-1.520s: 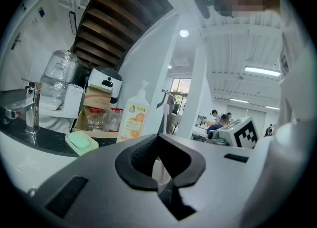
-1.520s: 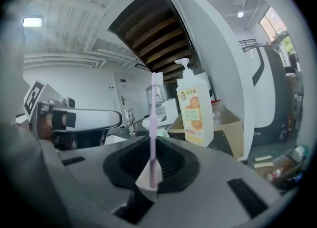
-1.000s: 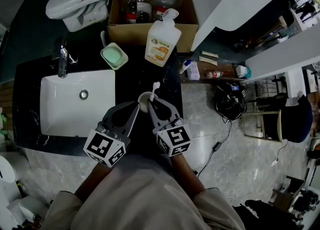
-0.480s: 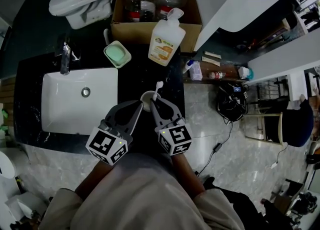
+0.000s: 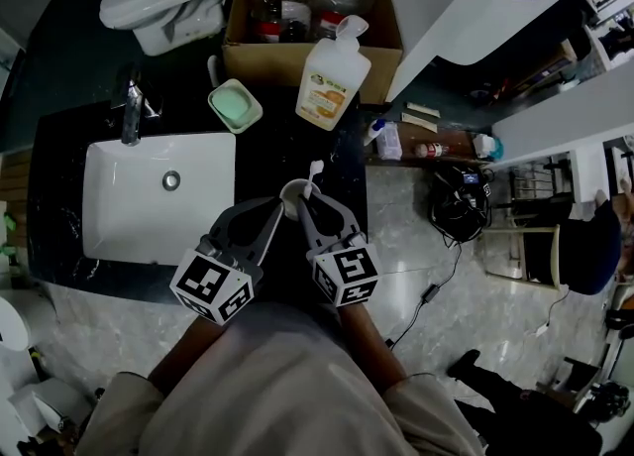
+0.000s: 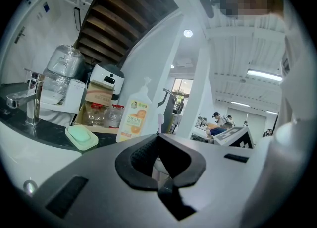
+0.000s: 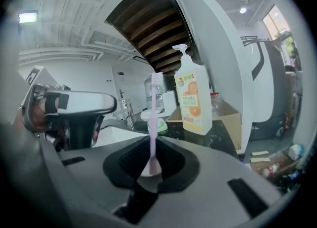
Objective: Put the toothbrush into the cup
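A small white cup [image 5: 290, 189] stands on the black counter [image 5: 337, 162], just right of the sink. A pale pink toothbrush [image 5: 314, 173] rises upright from it, bristles up; the right gripper view shows its handle [image 7: 153, 123] standing between the jaws. My right gripper [image 5: 303, 208] is shut on the toothbrush low on its handle, at the cup's near right side. My left gripper [image 5: 276, 210] is shut on the cup's near left rim. In the left gripper view the brush head [image 6: 160, 119] pokes up beyond the shut jaws.
A white sink [image 5: 149, 196] with a chrome faucet [image 5: 129, 112] lies to the left. Behind the cup are a green soap dish [image 5: 235, 107], an orange-labelled pump bottle [image 5: 332, 72] and a cardboard box [image 5: 243, 43] of bottles. The counter ends at the right above a tiled floor [image 5: 416, 246].
The toothbrush has tipped slightly more upright in the cup. Both grippers have stayed where they were.
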`<state>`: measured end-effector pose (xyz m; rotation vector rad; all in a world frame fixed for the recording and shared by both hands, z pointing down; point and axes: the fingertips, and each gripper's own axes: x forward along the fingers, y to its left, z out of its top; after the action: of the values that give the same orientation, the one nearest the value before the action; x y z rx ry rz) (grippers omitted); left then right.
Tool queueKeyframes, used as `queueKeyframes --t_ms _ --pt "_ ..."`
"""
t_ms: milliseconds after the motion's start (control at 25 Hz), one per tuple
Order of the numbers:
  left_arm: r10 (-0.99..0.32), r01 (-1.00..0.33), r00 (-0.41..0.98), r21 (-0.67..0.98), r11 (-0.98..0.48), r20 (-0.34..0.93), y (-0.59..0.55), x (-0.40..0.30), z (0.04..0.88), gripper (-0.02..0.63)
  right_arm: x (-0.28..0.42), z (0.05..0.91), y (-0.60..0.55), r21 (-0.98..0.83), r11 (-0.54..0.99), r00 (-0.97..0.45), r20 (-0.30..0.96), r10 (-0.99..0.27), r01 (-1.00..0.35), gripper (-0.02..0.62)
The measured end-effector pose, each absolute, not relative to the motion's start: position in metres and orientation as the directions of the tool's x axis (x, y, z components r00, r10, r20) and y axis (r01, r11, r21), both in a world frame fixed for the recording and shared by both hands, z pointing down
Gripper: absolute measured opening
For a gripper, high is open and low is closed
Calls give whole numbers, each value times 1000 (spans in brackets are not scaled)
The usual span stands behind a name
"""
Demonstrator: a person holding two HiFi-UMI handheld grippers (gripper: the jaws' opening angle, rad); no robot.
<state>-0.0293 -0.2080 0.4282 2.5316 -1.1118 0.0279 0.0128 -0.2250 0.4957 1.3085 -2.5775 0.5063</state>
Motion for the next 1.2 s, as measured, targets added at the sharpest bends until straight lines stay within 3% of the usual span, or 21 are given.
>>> queueKeyframes --t_ms 1200 --pt "-712 -716 685 329 -616 157 -205 -28 430 11 18 482 -218 -236 556 -603 279 -747 -797 78"
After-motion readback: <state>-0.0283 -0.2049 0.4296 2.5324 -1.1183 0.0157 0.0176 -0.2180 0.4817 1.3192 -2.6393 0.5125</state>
